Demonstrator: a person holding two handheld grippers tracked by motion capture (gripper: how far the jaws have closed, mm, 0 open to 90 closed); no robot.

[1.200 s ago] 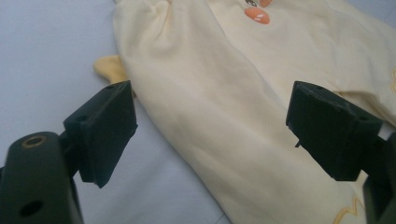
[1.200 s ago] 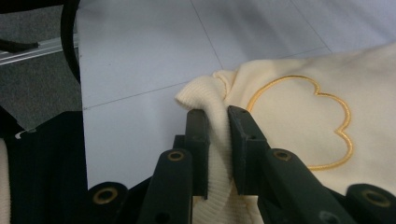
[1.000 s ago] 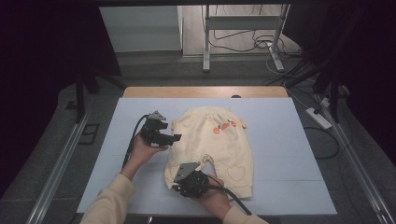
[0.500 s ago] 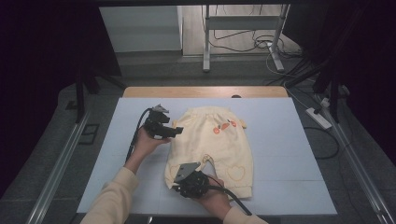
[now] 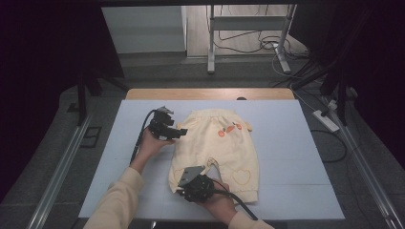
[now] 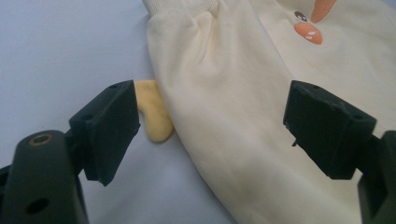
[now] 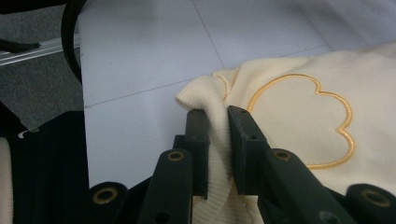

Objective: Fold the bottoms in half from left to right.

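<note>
Pants (image 5: 217, 150), small and pale yellow, lie flat near the middle of the light blue mat (image 5: 286, 143), waistband toward twelve o'clock and leg cuffs toward six. Orange carrot patches sit near the waist, and a stitched heart outline marks each knee.

At about ten o'clock from the garment's middle, the left gripper (image 5: 180, 132) hovers at the waist edge; in the left gripper view (image 6: 210, 130) its jaws stand spread wide with the cloth between them, not pressed. At seven o'clock, the right gripper (image 5: 184, 177) pinches the ribbed cuff (image 7: 217, 140) of one leg, jaws pressed onto the knit fabric.

The mat covers a wooden table (image 5: 205, 93), whose bare edge shows at twelve o'clock. Beyond it lie a grey floor, a metal stand (image 5: 248, 33) and loose cables (image 5: 248, 43); a white power strip (image 5: 326, 120) lies at three o'clock. The surroundings are dark.
</note>
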